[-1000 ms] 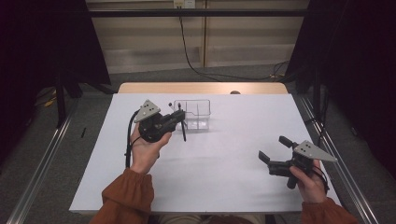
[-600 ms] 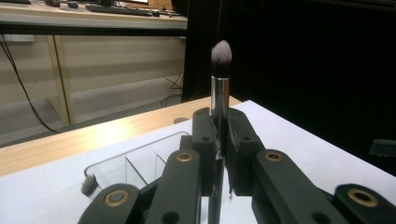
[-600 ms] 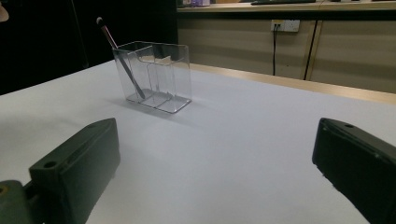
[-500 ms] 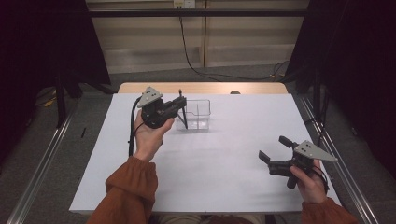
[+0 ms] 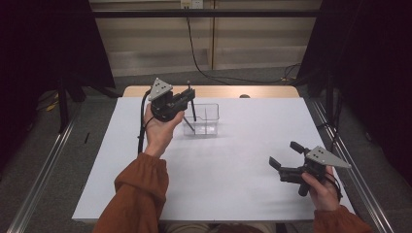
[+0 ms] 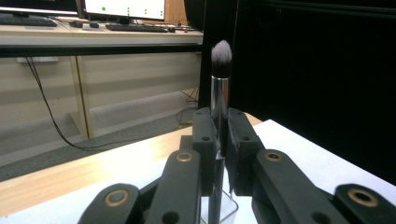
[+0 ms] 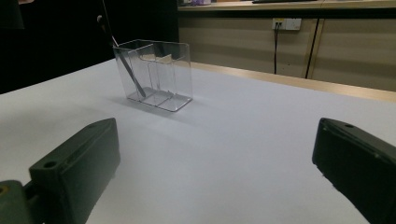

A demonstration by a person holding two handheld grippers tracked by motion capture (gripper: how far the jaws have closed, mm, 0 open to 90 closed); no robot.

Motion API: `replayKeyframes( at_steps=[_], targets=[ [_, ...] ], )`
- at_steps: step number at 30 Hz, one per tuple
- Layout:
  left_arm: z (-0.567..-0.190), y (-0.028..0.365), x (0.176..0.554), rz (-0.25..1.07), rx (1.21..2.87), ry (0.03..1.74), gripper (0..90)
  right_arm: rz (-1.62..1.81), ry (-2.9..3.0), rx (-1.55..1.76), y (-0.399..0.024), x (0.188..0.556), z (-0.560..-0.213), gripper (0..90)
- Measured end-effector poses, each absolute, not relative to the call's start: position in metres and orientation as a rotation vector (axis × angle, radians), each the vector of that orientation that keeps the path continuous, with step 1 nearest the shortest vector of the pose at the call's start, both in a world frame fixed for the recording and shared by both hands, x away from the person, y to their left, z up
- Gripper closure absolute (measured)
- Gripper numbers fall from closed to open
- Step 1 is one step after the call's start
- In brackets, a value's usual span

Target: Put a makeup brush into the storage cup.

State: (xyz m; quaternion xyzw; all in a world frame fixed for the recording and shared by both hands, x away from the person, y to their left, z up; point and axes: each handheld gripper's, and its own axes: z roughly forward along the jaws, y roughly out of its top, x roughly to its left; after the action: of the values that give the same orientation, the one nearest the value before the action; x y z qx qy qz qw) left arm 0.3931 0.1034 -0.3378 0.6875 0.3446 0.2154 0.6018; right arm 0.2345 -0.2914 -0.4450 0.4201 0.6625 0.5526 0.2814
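My left gripper (image 5: 187, 100) is held up at the back left of the white table (image 5: 233, 194), shut on a make-up brush (image 5: 192, 108). The brush (image 6: 220, 100) stands upright between the jaws of that gripper (image 6: 219, 135), with a silver ferrule and pale bristles on top. Its lower end hangs over the left end of a clear plastic organizer (image 5: 204, 120). In the right gripper view the organizer (image 7: 156, 74) has a thin stick (image 7: 133, 77) slanting in its left compartment; I cannot tell whether that is the brush's handle. My right gripper (image 5: 284, 154) rests low at the front right, open and with nothing between its fingers.
The wooden table edge (image 5: 218, 91) runs behind the white sheet. A cable (image 5: 194, 43) hangs down the back wall. Metal rails (image 5: 43, 160) flank the table on the floor. In the left gripper view a desk with monitors (image 6: 123, 9) stands behind.
My left hand has carried the brush up and toward the back right, and the brush has turned more upright over the organizer. The right gripper has stayed put.
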Motion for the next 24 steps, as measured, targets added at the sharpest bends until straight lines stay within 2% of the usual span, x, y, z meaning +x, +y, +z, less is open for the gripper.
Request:
replayKeyframes(
  at_steps=[24],
  targets=[
    [-0.351, 0.104, 0.42, 0.534, 1.591, 0.864, 83.7, 1.49, 1.784, 1.122, -0.291, 0.234, -0.445, 0.5]
  ],
)
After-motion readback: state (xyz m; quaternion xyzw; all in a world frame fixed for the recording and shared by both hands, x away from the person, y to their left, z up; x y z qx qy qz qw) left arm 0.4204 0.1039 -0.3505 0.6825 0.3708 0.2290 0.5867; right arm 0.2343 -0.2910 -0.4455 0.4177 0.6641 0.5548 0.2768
